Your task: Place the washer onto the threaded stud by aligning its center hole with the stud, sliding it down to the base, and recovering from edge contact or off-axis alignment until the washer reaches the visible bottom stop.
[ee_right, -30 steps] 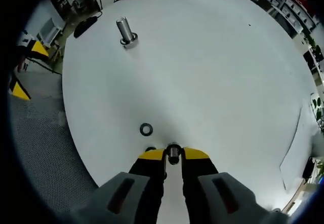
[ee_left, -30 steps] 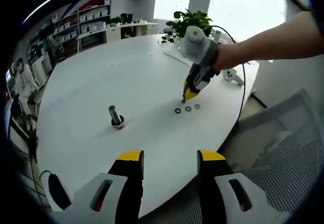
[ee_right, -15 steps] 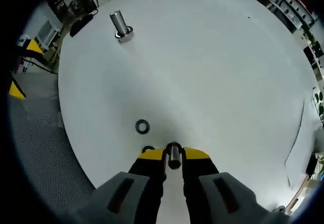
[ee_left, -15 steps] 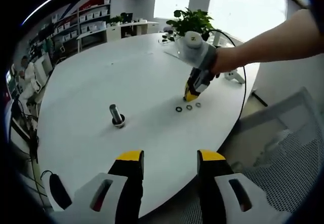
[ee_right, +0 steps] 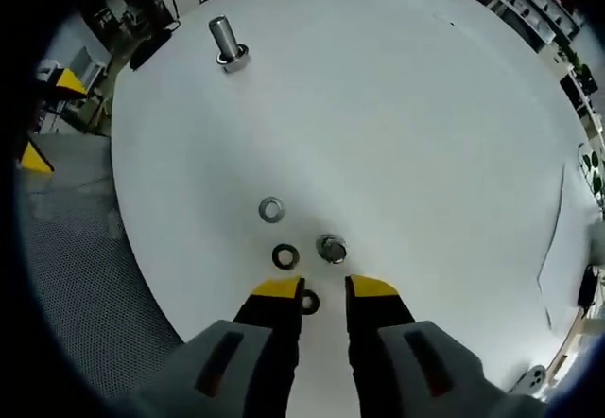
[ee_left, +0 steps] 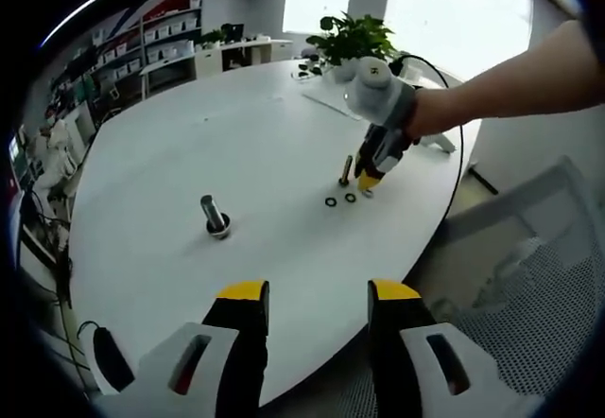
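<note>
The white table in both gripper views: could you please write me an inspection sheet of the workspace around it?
Surface: white table, mostly bare.
Job's things: tall stud upright on its base, far from the washers. Short stud upright beside the pale washer and dark washer. Third washer lies flat, seen between the right fingers.
Clutter: nothing seen near the parts.
Grippers: left gripper open, empty, off the table edge. Right gripper open, over the washers.
Cables: black cable arcs from the right gripper.
Surroundings: potted plant, shelves, mesh chair.
</note>
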Motion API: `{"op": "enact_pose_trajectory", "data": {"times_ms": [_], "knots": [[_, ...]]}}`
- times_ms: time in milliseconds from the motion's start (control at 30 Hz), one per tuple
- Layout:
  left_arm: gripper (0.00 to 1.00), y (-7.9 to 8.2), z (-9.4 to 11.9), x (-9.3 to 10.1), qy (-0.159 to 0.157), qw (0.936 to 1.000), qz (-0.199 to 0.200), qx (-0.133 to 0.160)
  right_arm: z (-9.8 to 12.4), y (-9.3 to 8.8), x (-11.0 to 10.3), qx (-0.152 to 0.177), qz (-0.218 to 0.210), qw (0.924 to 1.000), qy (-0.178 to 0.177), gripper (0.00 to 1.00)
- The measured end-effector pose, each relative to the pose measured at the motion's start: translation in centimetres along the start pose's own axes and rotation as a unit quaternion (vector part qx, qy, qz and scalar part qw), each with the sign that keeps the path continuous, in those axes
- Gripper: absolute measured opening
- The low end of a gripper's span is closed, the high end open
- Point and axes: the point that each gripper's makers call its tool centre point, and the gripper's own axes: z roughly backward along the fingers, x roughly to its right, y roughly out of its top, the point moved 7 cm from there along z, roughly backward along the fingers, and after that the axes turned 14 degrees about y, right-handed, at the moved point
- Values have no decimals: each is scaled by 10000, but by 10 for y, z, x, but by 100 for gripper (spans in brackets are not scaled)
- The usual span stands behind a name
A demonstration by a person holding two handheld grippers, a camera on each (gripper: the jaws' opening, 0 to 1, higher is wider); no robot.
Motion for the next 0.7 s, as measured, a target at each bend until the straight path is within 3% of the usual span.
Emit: {"op": "enact_pose_trajectory", "data": {"times_ms": [700], "knots": [[40, -2, 0, 3, -43, 9999, -87, -29, -7, -16, -8, 22, 13, 10000, 38, 19]]}}
